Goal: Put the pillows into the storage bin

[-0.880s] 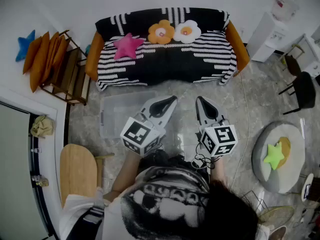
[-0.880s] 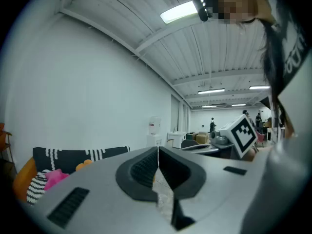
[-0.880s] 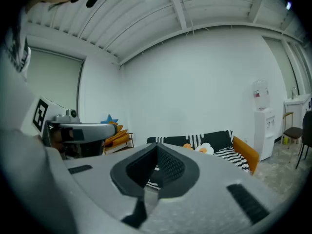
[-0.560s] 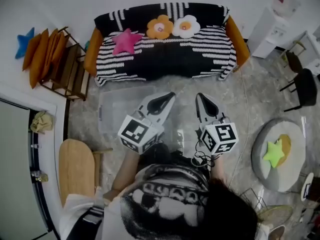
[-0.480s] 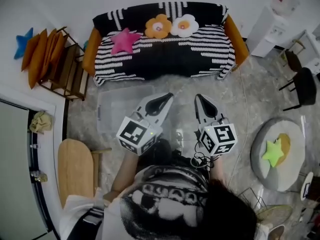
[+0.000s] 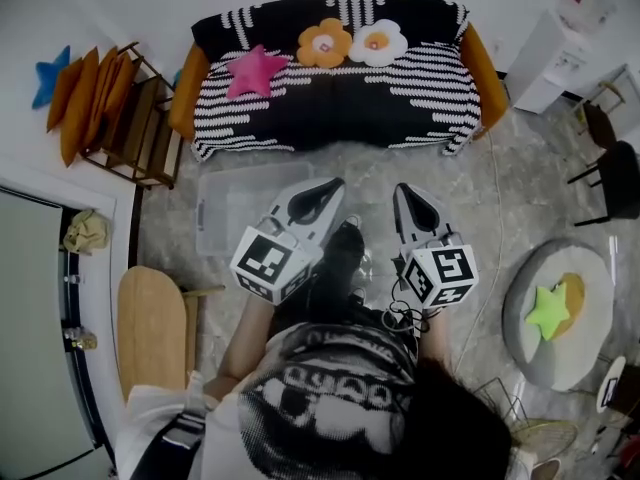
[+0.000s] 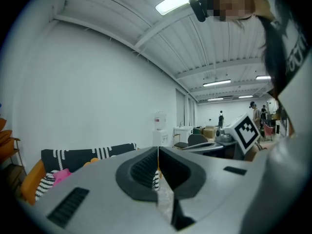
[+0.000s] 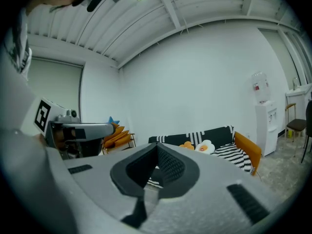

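On the black-and-white striped sofa (image 6: 400, 98) lie a pink star pillow (image 6: 253, 71), an orange flower pillow (image 6: 323, 42) and a white flower pillow (image 6: 378, 41). A clear plastic storage bin (image 6: 232, 213) stands on the floor in front of the sofa's left half. My left gripper (image 6: 335, 184) hangs by the bin's right end, jaws shut with nothing in them. My right gripper (image 6: 401, 190) is beside it, also shut with nothing held. In the right gripper view the orange flower pillow (image 8: 188, 145) and the white flower pillow (image 8: 205, 146) show on the sofa (image 8: 229, 151).
A wooden rack (image 6: 135, 133) with orange cushions (image 6: 85, 108) and a blue star pillow (image 6: 48, 78) stands at left. A round grey pouf (image 6: 590, 298) at right carries a green star pillow (image 6: 548, 309). A water dispenser (image 6: 555, 43) and dark chairs (image 6: 612, 173) stand at back right.
Both grippers stay shut and side by side. The view has shifted, so the sofa sits a little higher in frame, and a dark shoe has stepped forward between the grippers.
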The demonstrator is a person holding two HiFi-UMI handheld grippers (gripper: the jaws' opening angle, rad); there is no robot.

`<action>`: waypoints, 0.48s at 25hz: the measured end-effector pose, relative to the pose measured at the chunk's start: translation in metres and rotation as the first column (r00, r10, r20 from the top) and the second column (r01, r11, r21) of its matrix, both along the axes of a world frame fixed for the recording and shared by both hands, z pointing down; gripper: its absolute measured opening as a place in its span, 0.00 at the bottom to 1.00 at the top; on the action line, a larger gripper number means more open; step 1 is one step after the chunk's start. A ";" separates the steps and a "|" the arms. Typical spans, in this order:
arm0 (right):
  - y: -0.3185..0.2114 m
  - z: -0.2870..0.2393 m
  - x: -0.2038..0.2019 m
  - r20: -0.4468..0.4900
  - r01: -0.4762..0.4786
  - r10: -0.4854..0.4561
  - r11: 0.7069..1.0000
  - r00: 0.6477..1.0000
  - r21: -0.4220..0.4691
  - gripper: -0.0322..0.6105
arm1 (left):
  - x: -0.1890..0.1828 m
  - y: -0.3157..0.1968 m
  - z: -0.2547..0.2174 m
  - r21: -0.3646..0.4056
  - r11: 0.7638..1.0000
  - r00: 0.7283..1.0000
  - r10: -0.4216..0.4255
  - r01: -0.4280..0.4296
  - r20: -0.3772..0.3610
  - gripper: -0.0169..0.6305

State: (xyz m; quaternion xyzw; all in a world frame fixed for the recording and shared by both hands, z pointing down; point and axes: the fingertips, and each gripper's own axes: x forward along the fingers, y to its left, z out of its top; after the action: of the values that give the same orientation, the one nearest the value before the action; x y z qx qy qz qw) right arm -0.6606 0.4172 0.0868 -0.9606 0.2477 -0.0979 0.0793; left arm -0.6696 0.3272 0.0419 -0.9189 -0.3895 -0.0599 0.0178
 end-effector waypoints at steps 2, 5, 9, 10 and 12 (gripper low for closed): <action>-0.002 0.003 0.015 0.006 0.008 -0.008 1.000 1.000 -0.003 0.06 | 0.015 0.000 0.005 0.015 1.000 1.000 -0.001 0.001 0.005 0.04; -0.003 0.008 0.042 0.012 0.011 -0.011 1.000 1.000 -0.010 0.06 | 0.046 0.001 0.013 0.025 1.000 1.000 0.003 -0.003 0.016 0.04; -0.001 0.017 0.098 0.023 0.003 -0.002 0.999 1.000 -0.039 0.06 | 0.107 0.002 0.019 0.013 1.000 1.000 0.004 -0.004 0.010 0.04; 0.000 0.019 0.115 0.028 0.003 -0.001 0.999 1.000 -0.047 0.06 | 0.124 0.003 0.020 0.009 1.000 1.000 0.002 -0.002 0.011 0.04; 0.001 0.019 0.151 0.035 0.000 0.001 0.999 0.999 -0.052 0.06 | 0.159 0.003 0.021 0.001 1.000 1.000 0.004 -0.004 0.017 0.04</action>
State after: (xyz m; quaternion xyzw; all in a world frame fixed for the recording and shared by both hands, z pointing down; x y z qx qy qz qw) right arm -0.5093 0.4179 0.1061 -0.9605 0.2433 -0.1213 0.0586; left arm -0.5102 0.3299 0.0629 -0.9175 -0.3916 -0.0681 0.0152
